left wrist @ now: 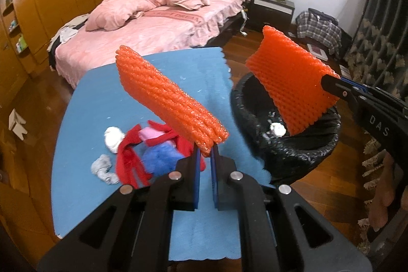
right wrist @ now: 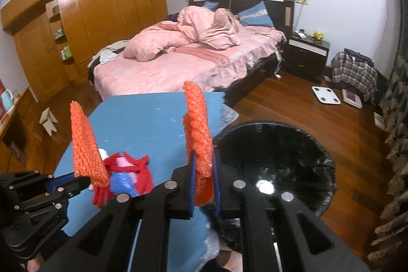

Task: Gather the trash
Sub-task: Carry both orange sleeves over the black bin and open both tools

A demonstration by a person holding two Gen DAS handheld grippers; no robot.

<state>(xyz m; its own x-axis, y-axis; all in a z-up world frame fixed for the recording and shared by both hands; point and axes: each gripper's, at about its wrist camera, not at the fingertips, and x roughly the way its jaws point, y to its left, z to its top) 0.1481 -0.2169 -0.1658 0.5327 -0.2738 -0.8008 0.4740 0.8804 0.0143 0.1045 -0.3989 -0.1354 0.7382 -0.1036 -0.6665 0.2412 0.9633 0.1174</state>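
Left gripper [left wrist: 206, 152] jaws clamped on orange foam net [left wrist: 168, 98] above blue counter [left wrist: 102, 103]; right gripper [right wrist: 204, 170] jaws pinching second foam net [right wrist: 197, 134] beside black-lined bin [right wrist: 293, 142], over its rim.

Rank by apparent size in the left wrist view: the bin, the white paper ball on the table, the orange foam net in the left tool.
1. bin
2. orange foam net, enlarged by nearness to the camera
3. white paper ball
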